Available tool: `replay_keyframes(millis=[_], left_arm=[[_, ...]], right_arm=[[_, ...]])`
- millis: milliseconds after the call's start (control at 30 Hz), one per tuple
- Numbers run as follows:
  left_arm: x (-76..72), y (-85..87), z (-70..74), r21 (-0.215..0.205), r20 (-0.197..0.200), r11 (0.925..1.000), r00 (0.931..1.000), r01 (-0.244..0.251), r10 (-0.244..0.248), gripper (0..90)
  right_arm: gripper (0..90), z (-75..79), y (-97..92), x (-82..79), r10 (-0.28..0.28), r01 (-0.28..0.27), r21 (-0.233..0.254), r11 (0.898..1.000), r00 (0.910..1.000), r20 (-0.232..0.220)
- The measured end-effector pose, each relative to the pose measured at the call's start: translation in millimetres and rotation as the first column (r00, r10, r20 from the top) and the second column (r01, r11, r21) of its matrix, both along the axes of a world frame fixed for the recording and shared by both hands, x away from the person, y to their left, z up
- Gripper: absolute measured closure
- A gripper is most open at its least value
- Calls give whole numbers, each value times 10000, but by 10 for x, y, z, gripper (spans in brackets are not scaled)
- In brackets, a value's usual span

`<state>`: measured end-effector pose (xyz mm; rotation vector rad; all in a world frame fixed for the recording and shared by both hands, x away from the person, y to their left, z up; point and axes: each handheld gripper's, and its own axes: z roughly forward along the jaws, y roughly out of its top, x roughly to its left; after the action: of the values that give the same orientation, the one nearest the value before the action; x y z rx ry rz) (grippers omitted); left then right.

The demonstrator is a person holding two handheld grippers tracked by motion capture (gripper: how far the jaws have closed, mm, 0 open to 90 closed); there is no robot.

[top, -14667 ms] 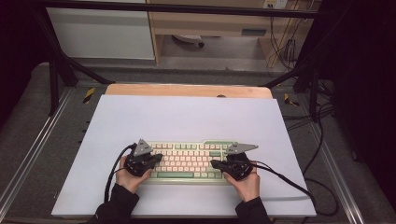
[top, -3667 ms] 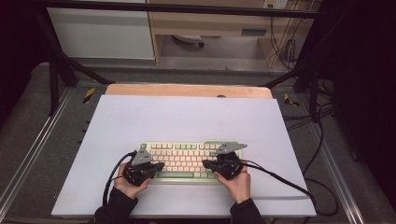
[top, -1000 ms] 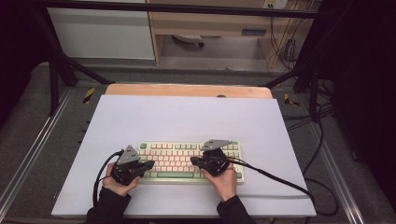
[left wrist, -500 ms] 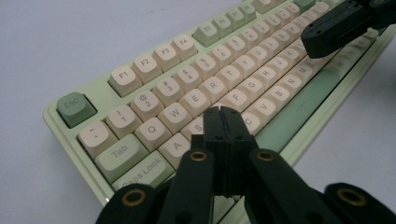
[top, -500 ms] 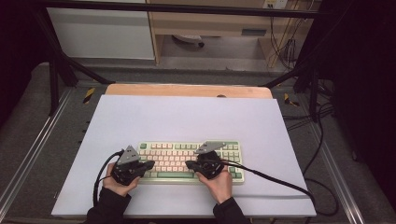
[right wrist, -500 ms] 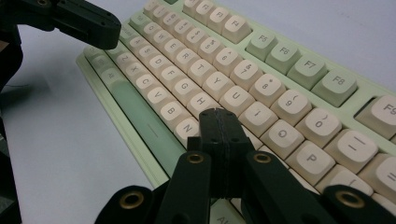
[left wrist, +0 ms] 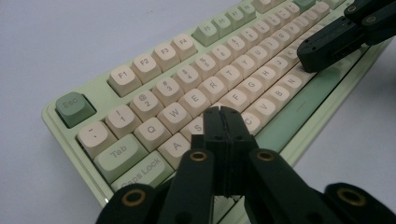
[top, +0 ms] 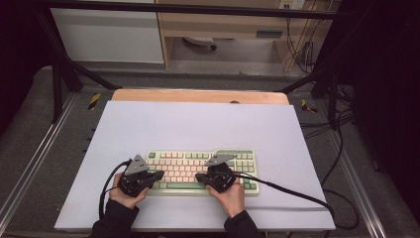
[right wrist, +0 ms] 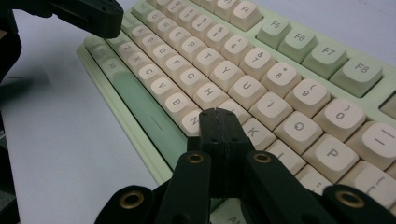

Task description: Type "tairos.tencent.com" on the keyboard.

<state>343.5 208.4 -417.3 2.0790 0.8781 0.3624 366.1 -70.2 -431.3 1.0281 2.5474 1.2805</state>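
The keyboard [top: 200,171] lay near the front edge of the white table [top: 198,124]. At its left end the left gripper [left wrist: 220,113], jaws pressed together and empty, hovered over the letter keys; right of it, the right gripper [right wrist: 216,114], likewise closed, did too. Typing seemed underway; next would come a precise downward press.
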Motion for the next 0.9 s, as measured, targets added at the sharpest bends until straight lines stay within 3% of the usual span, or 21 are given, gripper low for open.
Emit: replay_keyframes(millis=[300, 567, 767, 900], left_arm=[[-2, 0, 5, -23, 14, 10000, 10000, 5, -5, 900], [-10, 14, 29, -79, 53, 10000, 10000, 6, -5, 899], [-13, 58, 71, -229, 134, 9997, 9999, -16, 19, 889], [-4, 96, 89, -190, 76, 9998, 10000, 22, -20, 800]], right_arm=[[900, -17, 4, -2, 50, -50, -83, 10000, 10000, 8], [900, 141, -99, -19, -52, 58, -138, 9999, 9992, 409], [865, 239, -325, -15, -309, 305, 63, 9995, 9979, 577], [804, 280, -551, -20, -492, 484, 133, 9987, 9965, 676]])
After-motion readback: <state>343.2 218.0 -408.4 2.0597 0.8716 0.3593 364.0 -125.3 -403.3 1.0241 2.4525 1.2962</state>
